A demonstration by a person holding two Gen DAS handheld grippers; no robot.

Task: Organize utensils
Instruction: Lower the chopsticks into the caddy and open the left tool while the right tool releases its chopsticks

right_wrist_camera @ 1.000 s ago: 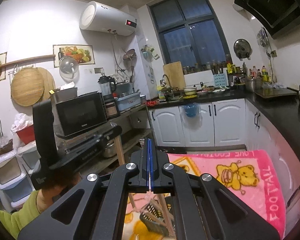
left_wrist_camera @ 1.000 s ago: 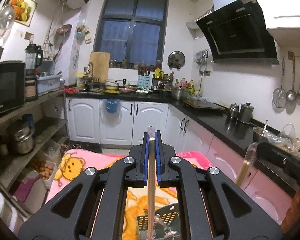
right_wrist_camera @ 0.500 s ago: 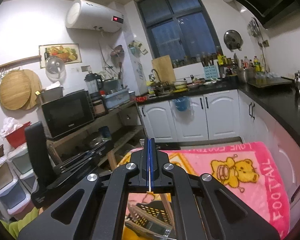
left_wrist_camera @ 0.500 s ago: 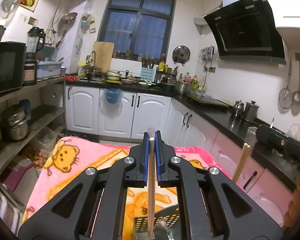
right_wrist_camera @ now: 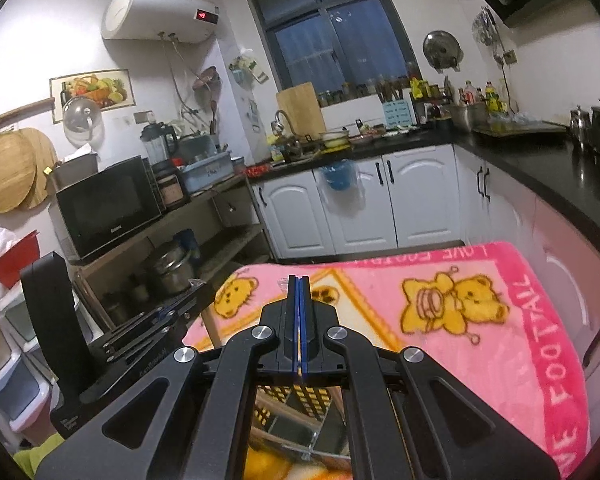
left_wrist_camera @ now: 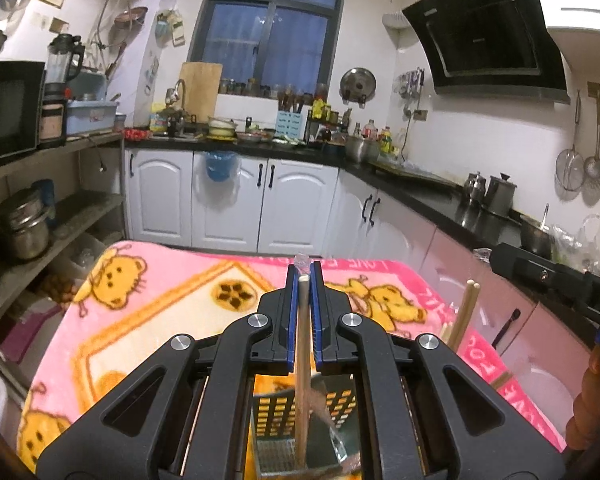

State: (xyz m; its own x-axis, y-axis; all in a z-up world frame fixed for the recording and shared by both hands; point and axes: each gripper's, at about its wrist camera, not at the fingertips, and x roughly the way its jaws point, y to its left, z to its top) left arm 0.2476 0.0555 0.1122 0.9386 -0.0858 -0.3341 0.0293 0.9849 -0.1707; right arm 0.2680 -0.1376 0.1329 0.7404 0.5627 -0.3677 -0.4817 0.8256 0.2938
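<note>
The left gripper [left_wrist_camera: 303, 280] pinched a wooden chopstick [left_wrist_camera: 302, 364] between its blue fingers [left_wrist_camera: 291, 316], its lower end inside the perforated utensil basket [left_wrist_camera: 276, 432] on the pink blanket [left_wrist_camera: 148, 300]. The right gripper [right_wrist_camera: 299, 286] had its fingers pressed together on wrapped chopsticks [left_wrist_camera: 462, 314], above the same basket.

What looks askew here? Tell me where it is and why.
A pair of chopsticks leans at a slant on the right of the left wrist view, its lower end hidden. By contrast, the single chopstick clamped in the left gripper stands upright, its foot inside the perforated basket. Nothing looks spilled or broken.
</note>
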